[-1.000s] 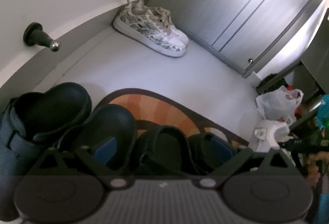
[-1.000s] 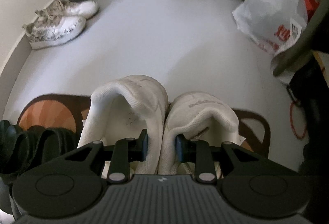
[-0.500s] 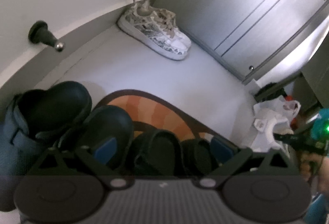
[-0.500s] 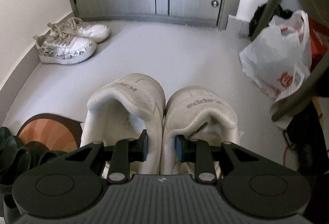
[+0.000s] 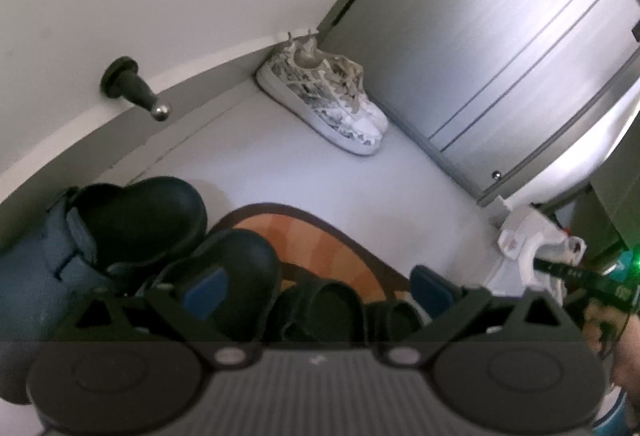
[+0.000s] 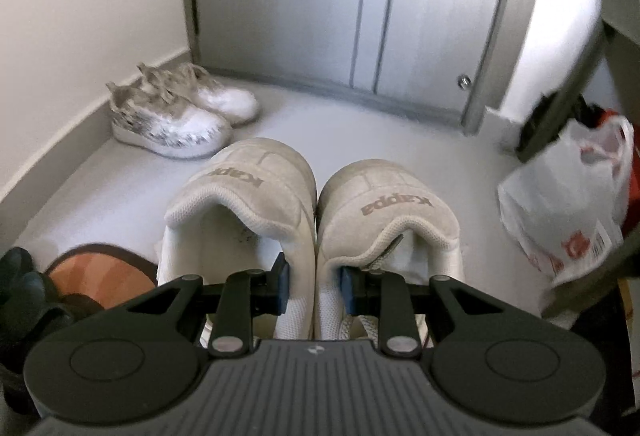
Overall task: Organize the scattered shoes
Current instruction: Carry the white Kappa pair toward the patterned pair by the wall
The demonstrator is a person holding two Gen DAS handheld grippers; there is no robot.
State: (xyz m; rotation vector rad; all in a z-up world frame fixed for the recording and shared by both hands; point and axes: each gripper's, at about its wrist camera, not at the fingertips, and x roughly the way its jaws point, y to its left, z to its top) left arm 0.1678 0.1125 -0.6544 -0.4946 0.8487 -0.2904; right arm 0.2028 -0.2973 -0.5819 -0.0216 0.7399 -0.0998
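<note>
My right gripper (image 6: 314,286) is shut on a pair of white Kappa sneakers (image 6: 256,204), pinching the two inner heel walls together between its blue pads. The pair hangs above the grey floor, toes pointing away. My left gripper (image 5: 316,288) stands wide open over black sandals (image 5: 320,304) that lie on an orange mat (image 5: 312,236); its pads do not press them. Two black clogs (image 5: 136,220) sit at the left of the mat. A patterned white sneaker pair (image 6: 176,116) rests by the wall corner; the left wrist view shows the same patterned pair (image 5: 324,100).
Grey closet doors (image 6: 360,16) close off the far side. A white plastic bag (image 6: 568,204) and dark clutter crowd the right. A black door stop (image 5: 132,86) juts from the left wall. Bare grey floor (image 6: 360,128) lies between the patterned sneakers and the bag.
The right gripper has risen with the white sneakers and carried them forward toward the patterned pair and the doors. The left gripper has lifted slightly and rolled; it stays open.
</note>
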